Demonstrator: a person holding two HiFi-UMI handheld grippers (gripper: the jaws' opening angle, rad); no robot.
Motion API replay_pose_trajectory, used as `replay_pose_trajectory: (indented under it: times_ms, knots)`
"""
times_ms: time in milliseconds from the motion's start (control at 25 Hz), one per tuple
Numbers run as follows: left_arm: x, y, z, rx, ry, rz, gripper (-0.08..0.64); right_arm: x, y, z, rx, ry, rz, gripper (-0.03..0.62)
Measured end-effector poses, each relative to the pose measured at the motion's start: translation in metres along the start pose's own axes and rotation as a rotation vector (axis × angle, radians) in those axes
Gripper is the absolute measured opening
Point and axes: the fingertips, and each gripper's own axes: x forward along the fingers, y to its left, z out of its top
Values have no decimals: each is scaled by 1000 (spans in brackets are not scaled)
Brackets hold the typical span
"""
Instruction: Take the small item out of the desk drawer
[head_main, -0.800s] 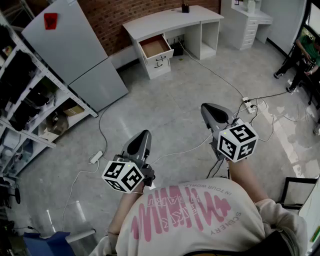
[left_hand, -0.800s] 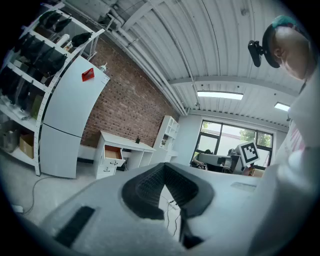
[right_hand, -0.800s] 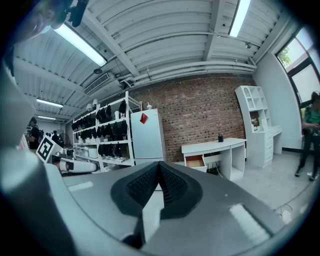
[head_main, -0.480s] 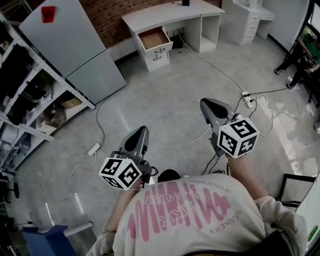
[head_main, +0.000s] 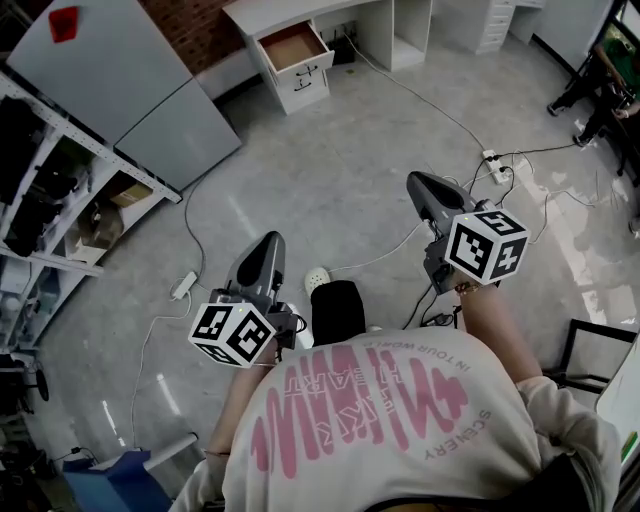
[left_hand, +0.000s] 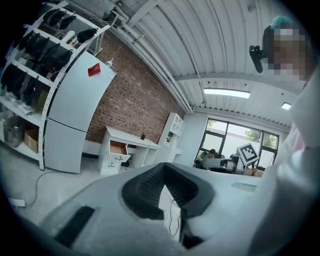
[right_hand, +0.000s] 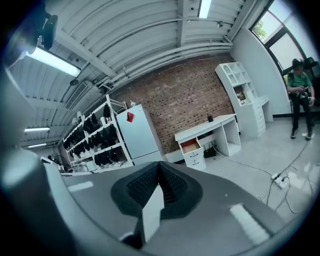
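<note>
The white desk (head_main: 262, 10) stands far off against the brick wall, across the grey floor. Its top drawer (head_main: 291, 46) is pulled open and shows a brown inside; no small item can be made out at this distance. My left gripper (head_main: 268, 242) is held over the floor in front of the person's body, shut and empty. My right gripper (head_main: 416, 182) is held a little higher to the right, also shut and empty. The left gripper view shows the desk (left_hand: 127, 137) and drawer (left_hand: 118, 148) beyond the jaws; in the right gripper view the drawer (right_hand: 190, 145) is small and distant.
A grey fridge (head_main: 110, 90) and loaded shelving (head_main: 50, 190) line the left side. Cables and power strips (head_main: 183, 287) (head_main: 490, 165) lie across the floor. A seated person (head_main: 600, 85) is at the far right. The person's black shoe (head_main: 337, 310) shows between the grippers.
The desk and drawer have slid towards the top of the head view. A black shoe has come into view between the grippers. Both grippers stay shut, held as before.
</note>
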Motion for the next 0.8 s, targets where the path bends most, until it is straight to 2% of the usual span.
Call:
replay_pose_trajectory:
  times_ms: [320,800]
  knots:
    - [70,64,34,-38,34,-27,3,81,-32,19,33,65,-75,12]
    - [166,179,121,-13,48,-51,3,238,-36,65,59,79,-78,14]
